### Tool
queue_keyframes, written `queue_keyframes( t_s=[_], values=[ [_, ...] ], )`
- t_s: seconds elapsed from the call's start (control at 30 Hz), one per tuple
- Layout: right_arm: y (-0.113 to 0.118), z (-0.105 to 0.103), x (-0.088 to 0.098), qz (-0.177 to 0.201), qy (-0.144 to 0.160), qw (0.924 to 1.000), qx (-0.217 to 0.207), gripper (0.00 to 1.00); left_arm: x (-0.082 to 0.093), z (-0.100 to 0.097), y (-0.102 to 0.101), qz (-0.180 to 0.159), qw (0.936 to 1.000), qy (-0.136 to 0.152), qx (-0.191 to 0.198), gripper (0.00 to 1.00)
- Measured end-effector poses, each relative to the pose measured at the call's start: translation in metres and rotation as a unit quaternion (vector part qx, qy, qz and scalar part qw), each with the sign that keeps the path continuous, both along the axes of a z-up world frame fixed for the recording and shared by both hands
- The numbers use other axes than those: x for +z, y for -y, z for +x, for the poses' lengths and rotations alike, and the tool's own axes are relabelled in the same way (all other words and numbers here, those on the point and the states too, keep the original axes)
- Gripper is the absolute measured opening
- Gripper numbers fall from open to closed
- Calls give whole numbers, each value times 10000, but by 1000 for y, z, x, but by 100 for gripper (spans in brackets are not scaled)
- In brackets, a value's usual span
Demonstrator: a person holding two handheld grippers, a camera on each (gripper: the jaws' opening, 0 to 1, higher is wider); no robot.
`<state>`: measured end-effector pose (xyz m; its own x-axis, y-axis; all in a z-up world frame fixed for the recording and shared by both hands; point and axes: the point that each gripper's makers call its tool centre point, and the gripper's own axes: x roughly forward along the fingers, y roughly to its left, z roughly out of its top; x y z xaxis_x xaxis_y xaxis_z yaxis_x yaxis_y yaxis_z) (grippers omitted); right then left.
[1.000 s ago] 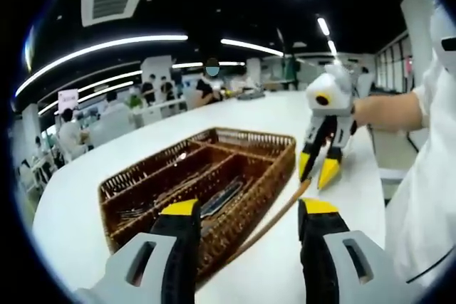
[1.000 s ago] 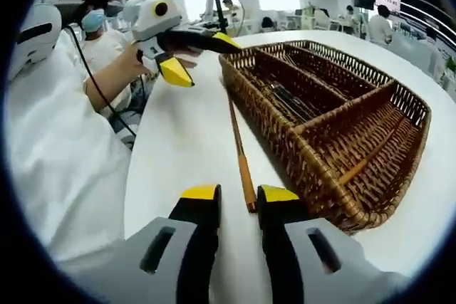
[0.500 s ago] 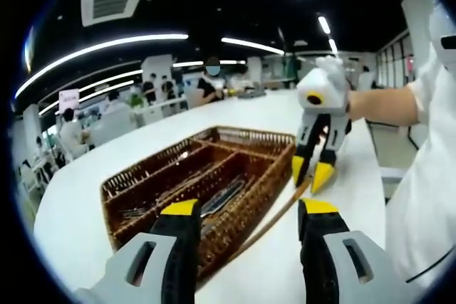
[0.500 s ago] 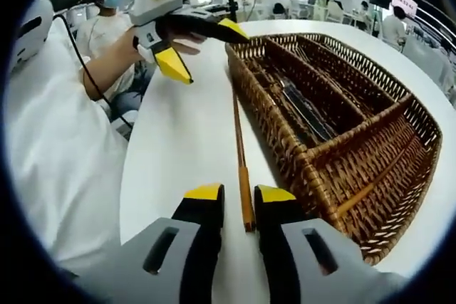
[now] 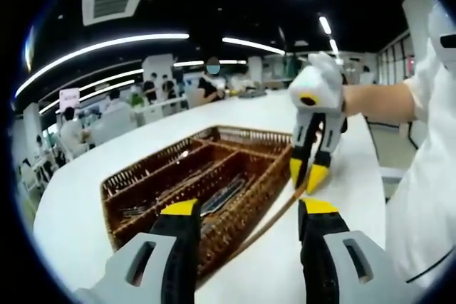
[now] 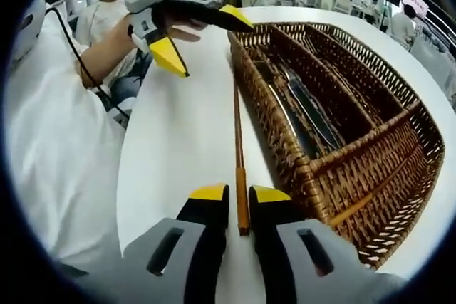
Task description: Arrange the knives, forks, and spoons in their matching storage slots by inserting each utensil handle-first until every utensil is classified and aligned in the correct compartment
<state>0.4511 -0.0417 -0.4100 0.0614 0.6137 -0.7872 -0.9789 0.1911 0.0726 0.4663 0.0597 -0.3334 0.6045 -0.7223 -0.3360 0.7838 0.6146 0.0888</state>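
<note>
A wicker cutlery basket [image 5: 267, 176] [image 6: 285, 151] with long compartments stands on the white table. Dark metal cutlery [image 5: 221, 197] [image 6: 306, 112] lies in its middle slots, and a wooden piece [image 6: 363, 201] in the widest one. A long wooden-handled utensil [image 5: 274, 222] [image 6: 237, 129] rests on the table alongside the basket wall. My right gripper [image 6: 240, 194] [image 5: 306, 174] is closed narrowly around that utensil's near end. My left gripper [image 5: 249, 208] [image 6: 203, 33] hovers open over the utensil's other end, with nothing between its jaws.
The white table [image 5: 85, 197] [image 6: 178, 140] runs long, with its edge close to the person's white sleeve [image 6: 57, 126]. Several people sit at desks [image 5: 107, 112] far behind the basket.
My right gripper's jaws have narrowed onto the wooden handle and moved slightly forward along it. The left gripper has stayed open in place.
</note>
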Motion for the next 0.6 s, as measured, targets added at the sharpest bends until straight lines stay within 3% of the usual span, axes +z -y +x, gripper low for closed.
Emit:
queue_keyframes(
  t_s=[0.17,0.6],
  values=[
    [1,0,-1,-173,92,9997,149,7,-1,0,0,2,10000,-19,-1,56],
    [0,-2,-2,-503,218,9976,420,7,-5,-1,0,-4,10000,-71,-20,57]
  ],
)
